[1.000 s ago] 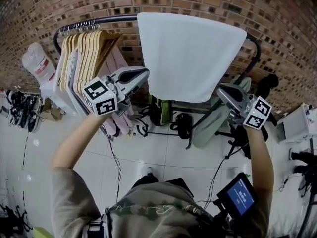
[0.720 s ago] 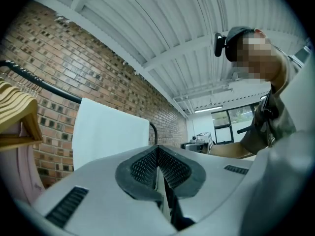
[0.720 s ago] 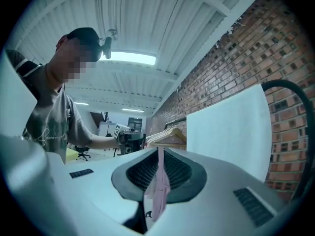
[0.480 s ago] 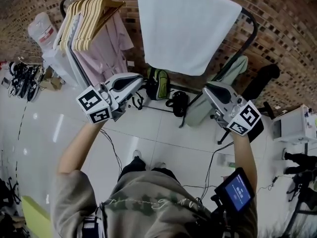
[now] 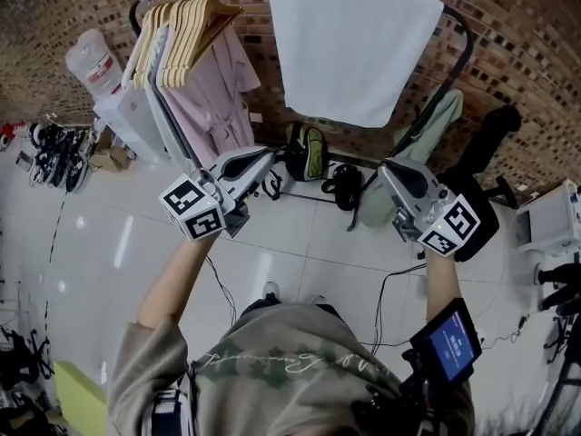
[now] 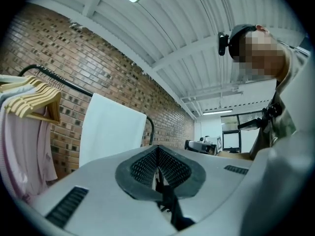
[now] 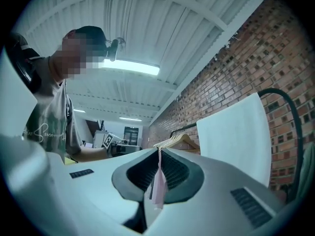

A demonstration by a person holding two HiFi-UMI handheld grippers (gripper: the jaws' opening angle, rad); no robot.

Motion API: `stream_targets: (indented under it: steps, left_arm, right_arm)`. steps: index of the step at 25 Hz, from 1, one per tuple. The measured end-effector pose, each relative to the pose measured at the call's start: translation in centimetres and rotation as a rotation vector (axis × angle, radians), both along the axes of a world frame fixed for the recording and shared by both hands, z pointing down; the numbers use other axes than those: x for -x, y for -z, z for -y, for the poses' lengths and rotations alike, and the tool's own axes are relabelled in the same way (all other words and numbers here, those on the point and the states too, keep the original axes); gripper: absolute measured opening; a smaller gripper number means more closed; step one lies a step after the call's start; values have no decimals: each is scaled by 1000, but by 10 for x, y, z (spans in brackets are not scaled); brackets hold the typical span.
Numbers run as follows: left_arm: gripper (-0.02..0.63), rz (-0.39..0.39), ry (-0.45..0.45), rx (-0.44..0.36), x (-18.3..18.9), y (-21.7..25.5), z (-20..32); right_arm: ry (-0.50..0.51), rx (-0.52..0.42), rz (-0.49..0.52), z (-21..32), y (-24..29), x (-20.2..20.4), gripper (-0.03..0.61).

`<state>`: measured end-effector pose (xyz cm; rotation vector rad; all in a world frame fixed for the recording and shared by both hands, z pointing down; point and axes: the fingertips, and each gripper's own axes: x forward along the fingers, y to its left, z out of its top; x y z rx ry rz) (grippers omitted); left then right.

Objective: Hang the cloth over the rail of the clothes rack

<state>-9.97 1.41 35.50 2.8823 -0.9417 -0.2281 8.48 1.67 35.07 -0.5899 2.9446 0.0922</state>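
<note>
My left hand-held gripper (image 5: 260,155) has its jaws pressed together with nothing between them; its own view shows the ribbed pads meeting in a closed seam. The right hand-held gripper (image 5: 390,168) is closed too. A thin pink sliver shows in the slit between its pads, which I take to be the pink garment (image 5: 218,98) far beyond, not something gripped. Both are held out over the floor (image 5: 272,252), pointing up toward the rack and well apart from it, touching nothing.

Further out, the cloth (image 5: 354,44) is draped over the rail (image 5: 469,51), on the part toward the rail's right end. It hangs flat and open, and its lower edge runs slightly slanted. Wooden hangers (image 5: 186,34) crowd the rail's left end, with the pink garment under them, just beside the cloth's left edge.

As I judge it, the hanging is done and this is the stand-off after release. All that is left is to check the drape. The far side is hidden from me, so I cannot tell how evenly it is balanced. If it needs correcting, I would have to open one pair of jaws, come up to a lower corner and tug gently, so the cloth does not slide off.
</note>
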Motion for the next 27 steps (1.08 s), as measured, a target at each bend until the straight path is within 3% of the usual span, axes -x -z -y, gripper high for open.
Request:
stream_targets:
  steps: [6, 12, 19, 27]
  left_arm:
    - [5, -10, 14, -39, 7, -6, -6]
    - [5, -49, 29, -5, 27, -19, -1]
    - [5, -13, 69, 16, 42, -38, 9]
    - [5, -17, 57, 4, 23, -37, 14]
  right_arm:
    - [-21, 8, -15, -13, -17, 25, 17]
    - [-58, 15, 6, -11, -23, 40, 17]
    - [-65, 10, -17, -3, -32, 57, 16]
    - [-51, 21, -64, 7, -44, 57, 17]
